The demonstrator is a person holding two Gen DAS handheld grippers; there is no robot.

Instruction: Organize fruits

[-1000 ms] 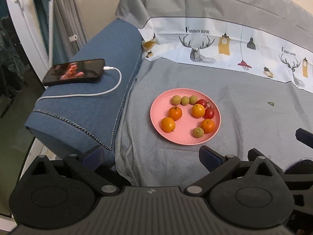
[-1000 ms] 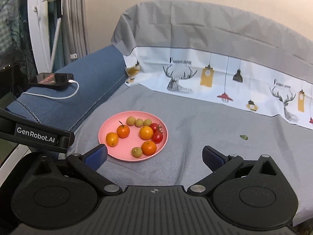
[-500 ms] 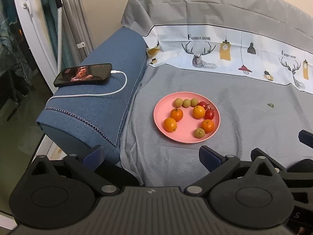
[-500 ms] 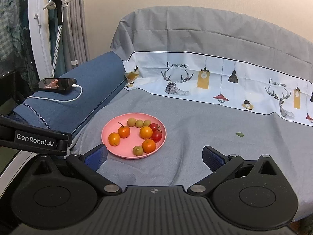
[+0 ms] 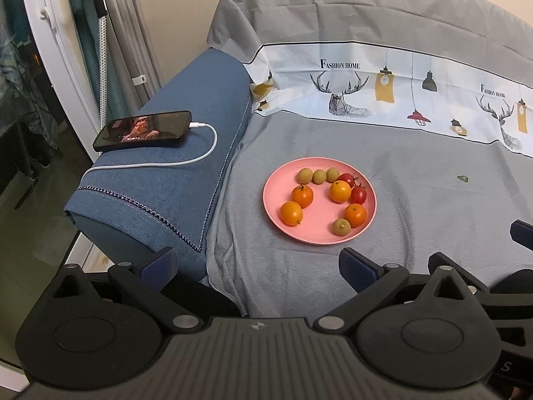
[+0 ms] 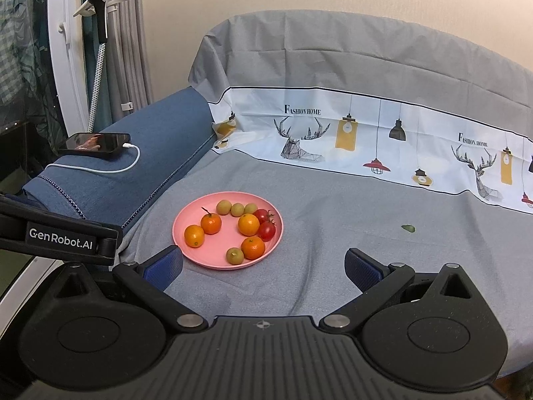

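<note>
A pink plate (image 5: 276,200) lies on the grey sofa cover and also shows in the right wrist view (image 6: 186,230). It holds several small oranges (image 5: 339,191) (image 6: 248,224), two red cherry tomatoes (image 5: 358,195) (image 6: 267,230) and several small green fruits (image 5: 319,176) (image 6: 237,209). My left gripper (image 5: 258,265) is open and empty, short of the plate's near left. My right gripper (image 6: 263,266) is open and empty, just short of the plate's near edge.
A phone (image 5: 143,130) on a white charging cable (image 5: 186,161) lies on the blue armrest (image 5: 173,200) to the left. A small green scrap (image 6: 408,228) lies on the cover to the right. The sofa back (image 6: 366,66) rises behind.
Both grippers have pulled back and risen a little, so the plate looks smaller and more of the armrest and sofa back shows. Both stay open. The fruits have not moved.
</note>
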